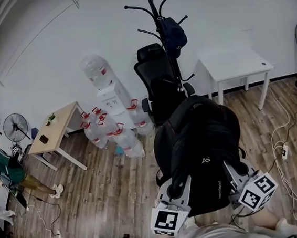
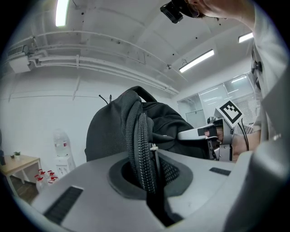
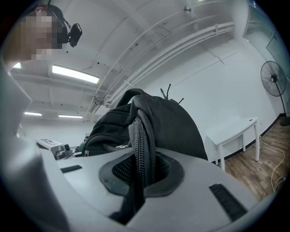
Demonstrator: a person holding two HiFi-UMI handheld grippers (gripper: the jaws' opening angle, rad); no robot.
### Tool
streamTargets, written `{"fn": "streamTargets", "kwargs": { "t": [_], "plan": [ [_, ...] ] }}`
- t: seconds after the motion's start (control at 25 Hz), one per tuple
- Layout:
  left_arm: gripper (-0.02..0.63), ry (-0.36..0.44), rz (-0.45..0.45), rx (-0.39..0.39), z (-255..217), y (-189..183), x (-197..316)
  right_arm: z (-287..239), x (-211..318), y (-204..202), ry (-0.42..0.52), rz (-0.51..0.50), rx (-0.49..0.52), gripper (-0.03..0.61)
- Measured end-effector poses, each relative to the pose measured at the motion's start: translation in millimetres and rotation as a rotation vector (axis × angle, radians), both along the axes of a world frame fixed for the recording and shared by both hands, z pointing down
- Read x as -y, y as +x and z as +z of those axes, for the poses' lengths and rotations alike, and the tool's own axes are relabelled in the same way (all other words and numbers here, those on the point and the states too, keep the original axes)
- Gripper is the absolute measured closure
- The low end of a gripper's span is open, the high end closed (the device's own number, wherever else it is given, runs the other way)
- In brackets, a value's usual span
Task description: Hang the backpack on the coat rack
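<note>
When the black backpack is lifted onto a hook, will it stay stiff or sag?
Probably sag: the backpack bunches where the left claw and right claw pinch it. It looks rounded and full, so likely not light. It may swing on the coat rack.

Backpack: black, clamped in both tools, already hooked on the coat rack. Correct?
Not hooked. The backpack is black and clamped in both the left tool and the right tool, but it is carried in front of the person. The coat rack stands beyond it by the wall, and the backpack is not on its hooks. The head view shows this.
</note>
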State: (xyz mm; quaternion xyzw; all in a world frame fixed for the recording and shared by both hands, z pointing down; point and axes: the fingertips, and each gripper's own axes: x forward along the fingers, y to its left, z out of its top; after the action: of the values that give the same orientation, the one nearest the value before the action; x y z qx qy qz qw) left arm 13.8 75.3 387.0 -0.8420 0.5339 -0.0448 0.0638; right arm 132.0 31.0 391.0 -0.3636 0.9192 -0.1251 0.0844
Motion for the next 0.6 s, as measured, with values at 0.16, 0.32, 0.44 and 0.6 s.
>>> {"fn": "streamTargets", "kwargs": {
  "t": [0.16, 0.32, 0.44, 0.6],
  "plan": [
    [0.589, 0.003, 0.033, -0.02, 0.7, -16.4, 17.4, -0.5, 13.5, -14.9, 0.004, 0.04, -0.012, 0.546],
    [0.589, 0.019, 0.074, -0.014, -3.0, -35.8, 36.6, -4.2, 28.8, -32.9, 0.013, 0.08, -0.014, 0.546],
    [0.589, 0.04, 0.115, 0.004, -2.3, -47.6, 53.1, -4.2, 42.4, -44.1, 0.012, 0.11, -0.014, 0.546],
    [0.589, 0.03, 0.137, -0.008, -4.3, -65.7, 74.7, -5.7, 61.4, -61.4, 0.01, 0.135, -0.012, 0.546]
  ]
}}
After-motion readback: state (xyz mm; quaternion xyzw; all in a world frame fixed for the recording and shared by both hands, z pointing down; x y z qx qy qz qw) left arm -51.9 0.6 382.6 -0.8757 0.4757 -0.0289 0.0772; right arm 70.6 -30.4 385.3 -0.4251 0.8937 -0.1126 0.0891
